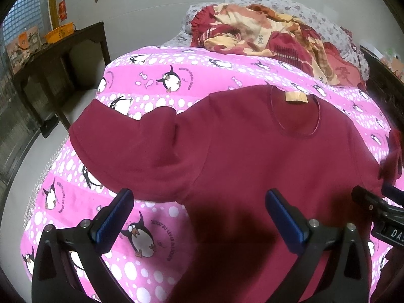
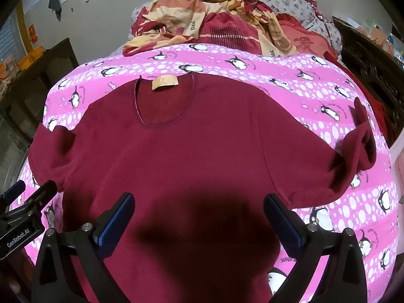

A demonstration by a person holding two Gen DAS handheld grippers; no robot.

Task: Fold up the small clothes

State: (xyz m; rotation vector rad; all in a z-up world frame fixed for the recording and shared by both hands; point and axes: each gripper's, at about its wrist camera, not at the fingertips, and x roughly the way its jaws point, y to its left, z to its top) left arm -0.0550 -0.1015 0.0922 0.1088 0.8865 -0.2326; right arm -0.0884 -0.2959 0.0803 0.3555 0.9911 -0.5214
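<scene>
A dark red long-sleeved top (image 1: 252,156) lies spread flat, neckline away from me, on a pink penguin blanket (image 1: 176,80). It also shows in the right wrist view (image 2: 189,156). Its left sleeve (image 1: 121,146) is bent back on itself; its right sleeve (image 2: 358,149) is crumpled. My left gripper (image 1: 199,202) is open and empty, hovering over the top's lower left side. My right gripper (image 2: 199,204) is open and empty over the top's lower middle. Each gripper shows at the edge of the other's view.
A heap of red and cream bedding (image 1: 265,32) and a floral pillow (image 1: 328,25) lie at the bed's far end. A dark wooden table (image 1: 63,50) with an orange basket (image 1: 60,32) stands left of the bed. Dark furniture (image 2: 373,58) stands on the right.
</scene>
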